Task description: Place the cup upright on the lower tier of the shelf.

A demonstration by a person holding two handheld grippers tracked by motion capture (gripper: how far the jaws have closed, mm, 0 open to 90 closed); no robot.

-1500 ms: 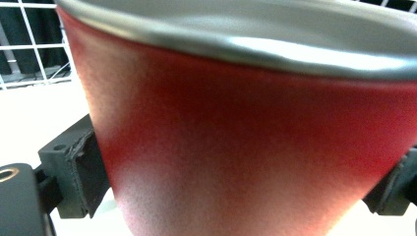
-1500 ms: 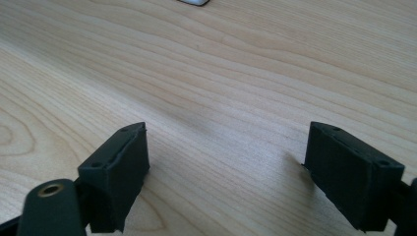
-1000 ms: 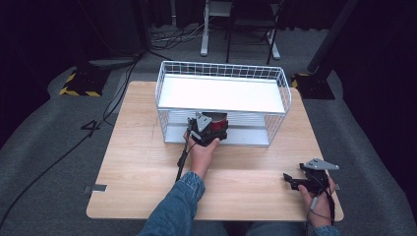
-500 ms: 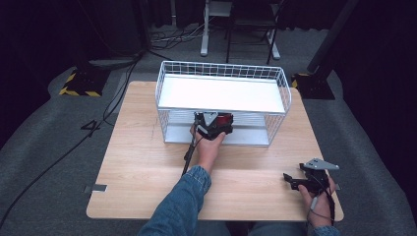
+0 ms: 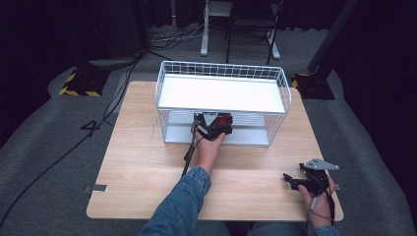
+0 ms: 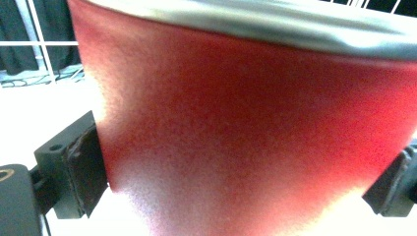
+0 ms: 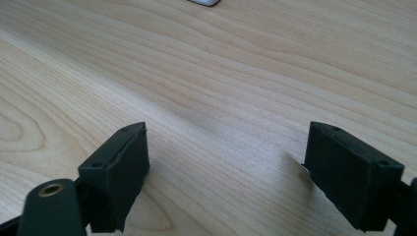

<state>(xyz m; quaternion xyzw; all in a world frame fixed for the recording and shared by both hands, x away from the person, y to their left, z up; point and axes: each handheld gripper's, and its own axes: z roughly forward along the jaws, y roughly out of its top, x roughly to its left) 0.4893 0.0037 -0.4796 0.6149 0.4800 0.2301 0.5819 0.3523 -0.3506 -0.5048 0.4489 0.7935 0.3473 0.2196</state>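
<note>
While the left gripper (image 5: 212, 125) reaches into the lower shelf of the white wire rack (image 5: 222, 73) at the far side of the wooden table (image 5: 142, 162), seen from the high view, a red cup (image 5: 223, 119) sits between its jaws just under the rack's white top shelf; the right gripper (image 5: 307, 181) rests well apart at the near right corner. To my eye the cup is being set down there, so the hand should stay level, let the base settle on the shelf floor, then back straight out without nudging the wires. Through the left gripper view, the red cup (image 6: 246, 132) has a grey rim; the jaws have just been opening, yet the pads look still against its sides. From the right gripper view, the jaws stand spread over bare wood. No writing or brand is readable anywhere.
</note>
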